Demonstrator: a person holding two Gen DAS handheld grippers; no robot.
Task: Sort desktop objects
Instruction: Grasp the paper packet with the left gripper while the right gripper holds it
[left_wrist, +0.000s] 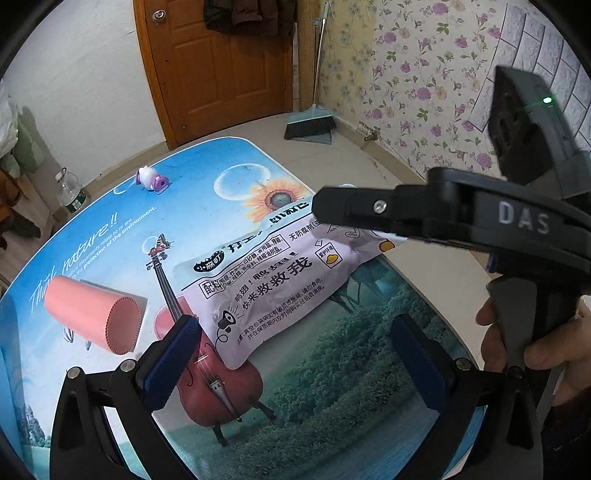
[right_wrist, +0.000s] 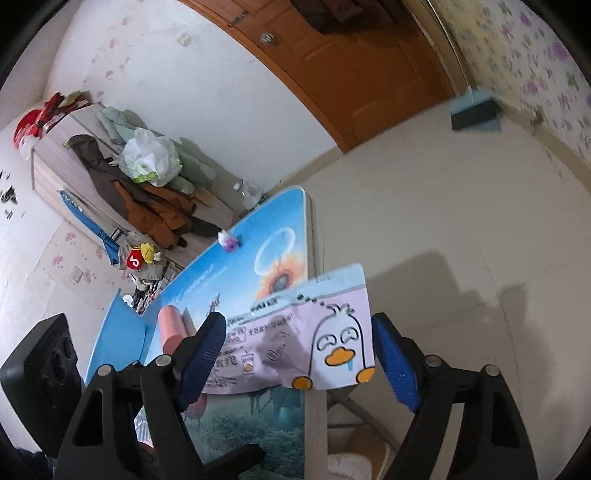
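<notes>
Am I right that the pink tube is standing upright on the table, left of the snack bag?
Not quite. The pink tube is lying on its side, its ribbed round end facing the camera, not standing upright. It does sit on the table, left of the snack bag and apart from it. The left wrist view shows this clearly.

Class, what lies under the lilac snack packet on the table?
The snack packet rests on the printed tabletop, covering part of its cello picture; one end overhangs the table edge. Anything else beneath is hidden.
</notes>
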